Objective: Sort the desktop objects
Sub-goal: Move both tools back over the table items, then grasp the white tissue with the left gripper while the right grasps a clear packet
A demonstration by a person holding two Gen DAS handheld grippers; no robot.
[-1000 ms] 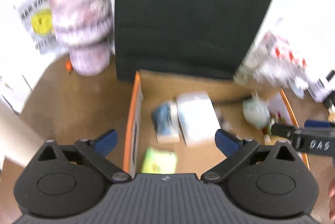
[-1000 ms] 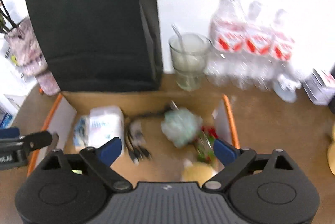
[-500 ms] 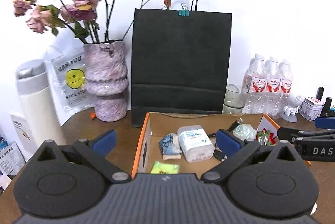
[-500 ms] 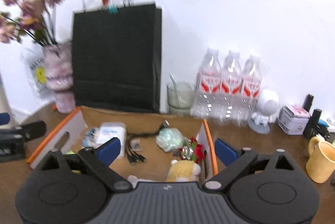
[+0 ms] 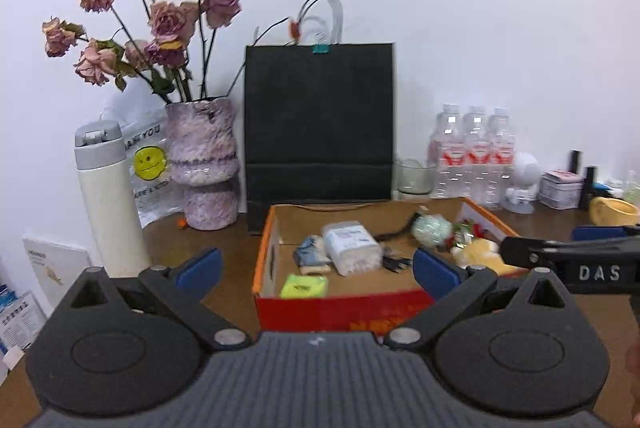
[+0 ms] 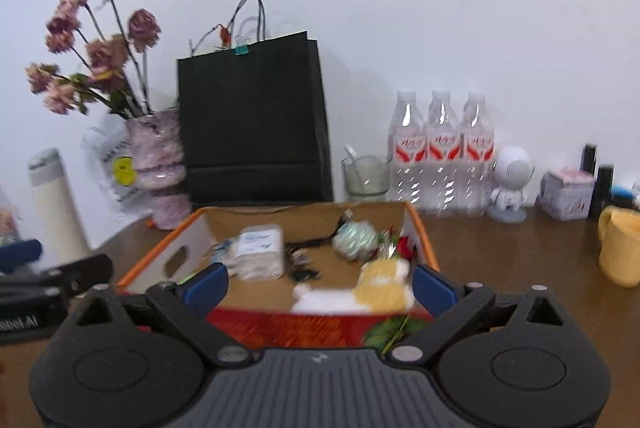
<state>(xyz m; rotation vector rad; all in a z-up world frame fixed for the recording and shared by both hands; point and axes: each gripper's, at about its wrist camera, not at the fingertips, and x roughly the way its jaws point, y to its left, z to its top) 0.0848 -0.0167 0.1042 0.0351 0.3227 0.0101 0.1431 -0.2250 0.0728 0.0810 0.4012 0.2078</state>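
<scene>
Both grippers hang back, empty, in front of a nearly full box.

The cardboard box [image 5: 272, 240] sits lower centre, already holding a tissue pack [image 5: 352, 248], plush toy [image 6: 380, 284], cables and a green packet (most of the sorting looks done). The left gripper [image 5: 316, 268] and right gripper [image 6: 320, 282] have jaws spread wide, gripping nothing; the yellow mug [image 6: 620, 252] at the right edge remains outside.

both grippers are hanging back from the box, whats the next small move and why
Probably bring the right gripper forward and down toward the plush toy at the near right of the cardboard box. Both grippers are open and hold nothing, the left gripper too, and the toy lies nearest the right one.
</scene>
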